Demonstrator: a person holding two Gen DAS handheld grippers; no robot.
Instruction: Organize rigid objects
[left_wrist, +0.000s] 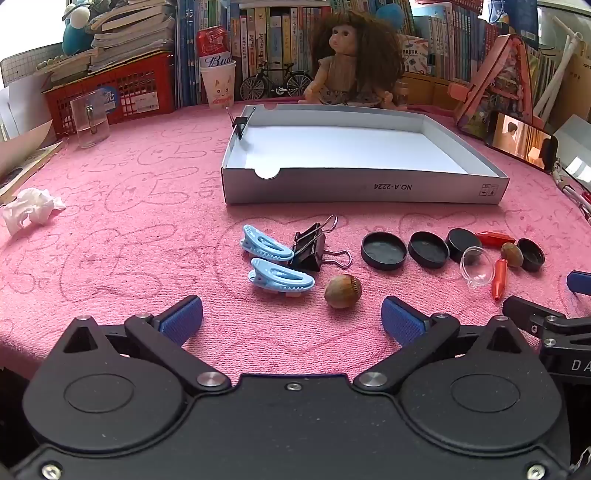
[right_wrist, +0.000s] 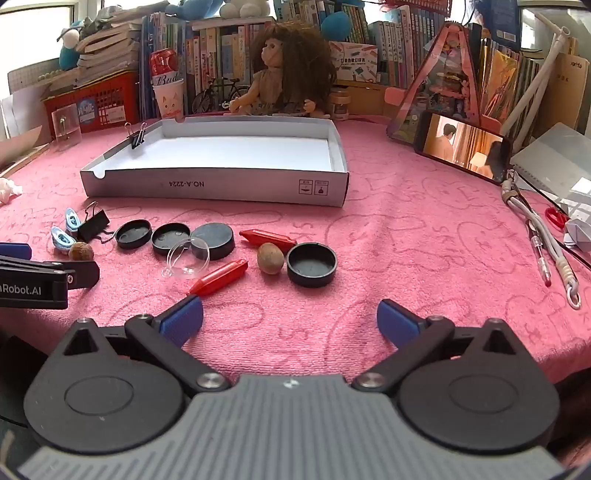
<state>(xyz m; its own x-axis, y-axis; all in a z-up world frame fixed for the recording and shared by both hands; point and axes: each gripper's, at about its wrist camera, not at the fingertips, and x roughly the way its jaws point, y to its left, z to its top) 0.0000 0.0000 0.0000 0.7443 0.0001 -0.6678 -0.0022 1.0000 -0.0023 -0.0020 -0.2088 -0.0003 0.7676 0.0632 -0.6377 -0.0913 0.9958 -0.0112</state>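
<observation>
Both grippers hover over the pink cloth (left_wrist: 110, 229), angled down, nothing held. Left gripper (left_wrist: 291, 317): jaws spread wide, blue pads (left_wrist: 183, 319) empty, only cloth between them. Right gripper (right_wrist: 290, 319): same, jaws at full spread, empty.

White box (left_wrist: 364, 188) sits open at the back middle of the cloth, floor bare. One small binder clip (left_wrist: 241, 123) is clipped on its left wall near the far corner.

Loose items lie in a rough row in front of the box, all on the cloth. In the left view, from the left: two light-blue clips (left_wrist: 273, 264) side by side, a black binder clip (left_wrist: 309, 245) touching them, a nut (left_wrist: 342, 291) just ahead of the left gripper. Then three black caps (left_wrist: 383, 251) in a line, a clear dome (left_wrist: 477, 266) leaning against the third. Right view shows the rest: two red pieces (right_wrist: 267, 238), one behind and one in front of a second nut (right_wrist: 270, 257), and a fourth black cap (right_wrist: 312, 264) just beside that nut, nearest the right gripper.

Behind the box: a doll (left_wrist: 351, 59), a glass (left_wrist: 89, 122), a red basket (left_wrist: 114, 92). A phone (right_wrist: 465, 147) is propped at the right, screen lit. Crumpled tissue (left_wrist: 31, 208) lies far left.
</observation>
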